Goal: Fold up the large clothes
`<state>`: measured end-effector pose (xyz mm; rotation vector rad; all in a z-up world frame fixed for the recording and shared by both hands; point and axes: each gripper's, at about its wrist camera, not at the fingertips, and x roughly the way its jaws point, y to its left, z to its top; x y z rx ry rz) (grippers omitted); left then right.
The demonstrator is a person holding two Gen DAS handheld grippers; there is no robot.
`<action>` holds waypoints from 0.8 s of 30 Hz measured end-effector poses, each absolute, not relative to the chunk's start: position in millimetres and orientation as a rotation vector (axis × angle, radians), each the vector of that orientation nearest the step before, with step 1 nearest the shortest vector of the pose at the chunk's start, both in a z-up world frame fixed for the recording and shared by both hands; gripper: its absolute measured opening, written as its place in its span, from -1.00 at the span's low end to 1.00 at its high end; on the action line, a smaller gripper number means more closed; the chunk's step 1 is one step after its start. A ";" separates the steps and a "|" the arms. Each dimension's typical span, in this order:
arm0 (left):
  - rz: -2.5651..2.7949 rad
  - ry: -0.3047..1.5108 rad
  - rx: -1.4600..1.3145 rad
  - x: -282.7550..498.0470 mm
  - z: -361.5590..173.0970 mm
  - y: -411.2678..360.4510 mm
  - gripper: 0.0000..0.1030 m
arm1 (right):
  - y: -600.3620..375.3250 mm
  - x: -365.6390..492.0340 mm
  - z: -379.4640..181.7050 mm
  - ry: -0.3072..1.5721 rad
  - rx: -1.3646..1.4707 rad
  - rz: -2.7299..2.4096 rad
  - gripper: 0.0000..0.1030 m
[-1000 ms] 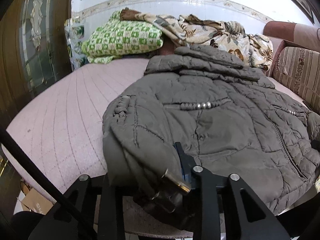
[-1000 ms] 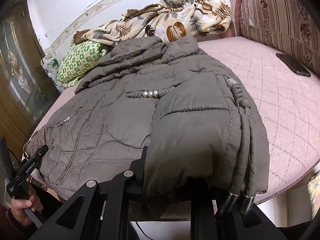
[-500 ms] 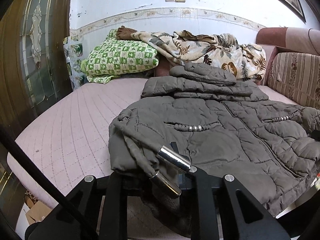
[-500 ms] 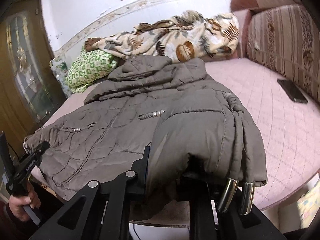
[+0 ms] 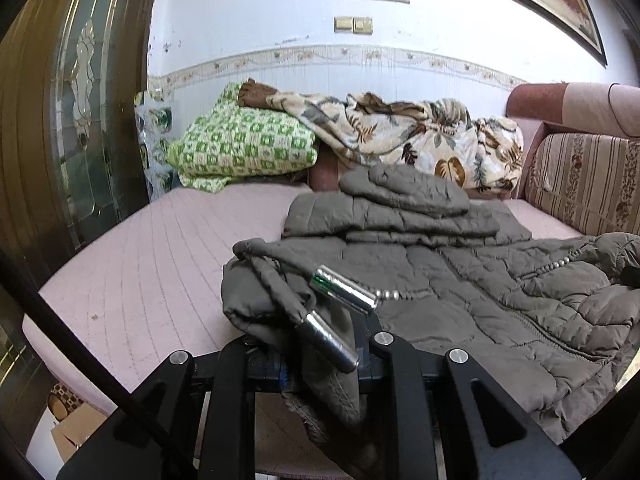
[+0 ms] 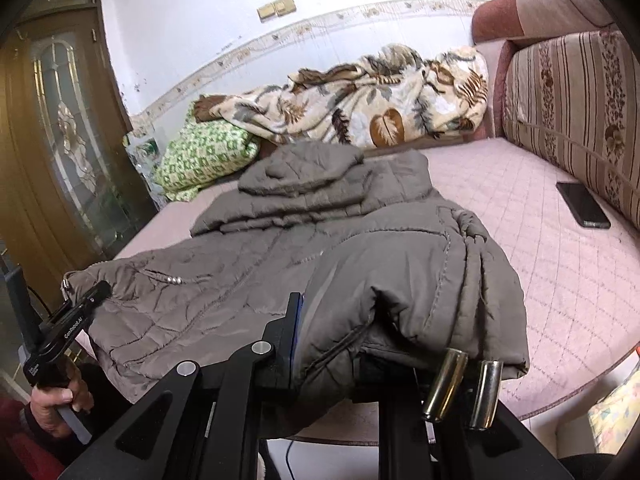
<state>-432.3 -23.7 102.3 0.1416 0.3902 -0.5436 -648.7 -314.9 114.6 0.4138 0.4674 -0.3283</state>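
The jacket's (image 6: pixel 360 280) bunched hem is covering the right gripper's (image 6: pixel 336 344) fingertips and draping over the left gripper's (image 5: pixel 320 352) jaws, while the bed's (image 5: pixel 140 264) near edge is disappearing behind both black frames.

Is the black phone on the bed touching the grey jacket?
Apart. The right wrist view shows the phone by the striped cushion, with bare pink bed cover between it and the jacket.

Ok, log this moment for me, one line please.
stage: hem lift | left gripper: shut on jacket hem corner | right gripper: shut on other hem corner | jacket: hood end on bed
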 end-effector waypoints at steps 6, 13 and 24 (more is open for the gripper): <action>-0.548 0.354 0.116 -427.6 128.8 -20.3 -0.61 | -314.1 -655.7 136.5 0.417 0.388 -0.322 -0.66; -0.541 0.324 0.103 -420.9 144.8 -25.7 -0.61 | -318.7 -650.4 151.9 0.369 0.364 -0.319 -0.67; -0.537 0.309 0.067 -404.8 165.3 -36.7 -0.61 | -327.2 -636.2 177.4 0.301 0.338 -0.313 -0.67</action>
